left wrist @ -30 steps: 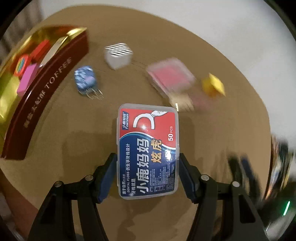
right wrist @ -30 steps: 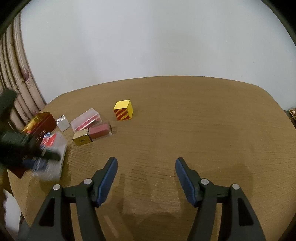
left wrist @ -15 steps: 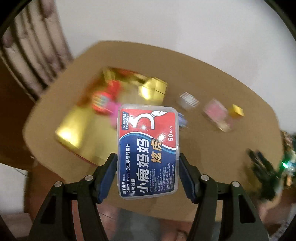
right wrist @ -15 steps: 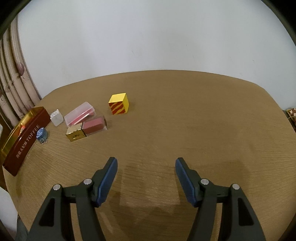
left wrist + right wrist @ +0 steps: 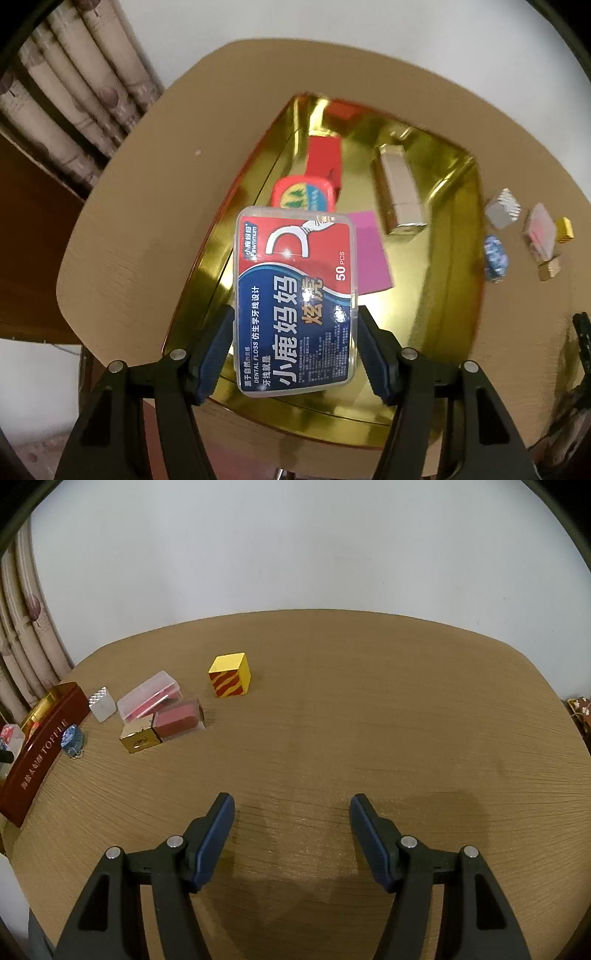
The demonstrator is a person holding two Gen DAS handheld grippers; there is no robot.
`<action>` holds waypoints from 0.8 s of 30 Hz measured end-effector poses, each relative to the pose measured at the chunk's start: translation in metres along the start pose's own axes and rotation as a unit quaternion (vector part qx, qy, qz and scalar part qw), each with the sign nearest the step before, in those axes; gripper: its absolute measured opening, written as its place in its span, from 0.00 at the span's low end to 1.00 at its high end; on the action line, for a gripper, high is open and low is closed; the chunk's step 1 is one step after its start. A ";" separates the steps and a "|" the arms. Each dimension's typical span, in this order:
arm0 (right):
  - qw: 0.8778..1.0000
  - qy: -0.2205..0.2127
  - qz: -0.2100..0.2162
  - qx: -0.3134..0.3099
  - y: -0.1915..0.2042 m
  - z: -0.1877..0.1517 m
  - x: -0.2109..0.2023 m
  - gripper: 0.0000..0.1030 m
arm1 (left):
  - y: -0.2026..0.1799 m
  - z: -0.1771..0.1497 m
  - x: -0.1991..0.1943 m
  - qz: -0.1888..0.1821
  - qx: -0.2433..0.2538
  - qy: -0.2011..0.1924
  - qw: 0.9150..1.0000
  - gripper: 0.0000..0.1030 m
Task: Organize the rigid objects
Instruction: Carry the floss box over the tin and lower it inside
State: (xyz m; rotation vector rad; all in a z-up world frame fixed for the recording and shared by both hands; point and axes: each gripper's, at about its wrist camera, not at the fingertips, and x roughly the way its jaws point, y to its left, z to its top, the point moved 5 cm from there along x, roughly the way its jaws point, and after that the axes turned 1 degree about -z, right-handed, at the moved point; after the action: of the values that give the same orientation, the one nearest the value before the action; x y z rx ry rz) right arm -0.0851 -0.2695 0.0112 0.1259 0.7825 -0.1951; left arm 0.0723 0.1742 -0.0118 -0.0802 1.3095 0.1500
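Note:
My left gripper (image 5: 295,332) is shut on a clear dental floss box (image 5: 295,302) with a red and blue label, held above the gold toffee tin (image 5: 450,280). The tin holds a red box (image 5: 325,158), a round red tin (image 5: 306,194), a pink block (image 5: 369,254) and a silver bar (image 5: 399,192). My right gripper (image 5: 291,819) is open and empty over bare table. The tin's dark red side (image 5: 40,749) shows at the far left of the right wrist view.
On the round wooden table (image 5: 369,720) right of the tin lie a silver striped cube (image 5: 101,703), a blue charm (image 5: 73,738), a clear case with pink contents (image 5: 149,698), a gold cube (image 5: 140,738), a dark red box (image 5: 179,722) and a yellow striped cube (image 5: 229,679).
My left gripper has lifted the floss box off the table and carried it left to above the tin. The right gripper has stayed open, with its view shifting slightly.

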 end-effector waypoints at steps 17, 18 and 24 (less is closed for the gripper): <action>1.000 0.007 -0.004 -0.005 0.001 0.000 0.006 0.65 | 0.001 0.046 0.042 0.008 -0.015 0.022 1.000 0.56; 1.000 0.007 -0.004 -0.005 0.001 0.000 0.006 0.65 | -0.001 0.046 0.041 0.014 -0.007 0.016 1.000 0.56; 1.000 0.006 -0.003 -0.005 0.002 0.000 0.006 0.65 | -0.004 0.037 0.015 0.036 0.017 -0.042 0.998 0.61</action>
State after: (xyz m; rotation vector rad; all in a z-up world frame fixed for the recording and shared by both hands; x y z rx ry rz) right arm -0.0804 -0.2689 0.0066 0.1152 0.7962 -0.1971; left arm 0.1122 0.1768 -0.0165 0.0021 1.2319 0.1901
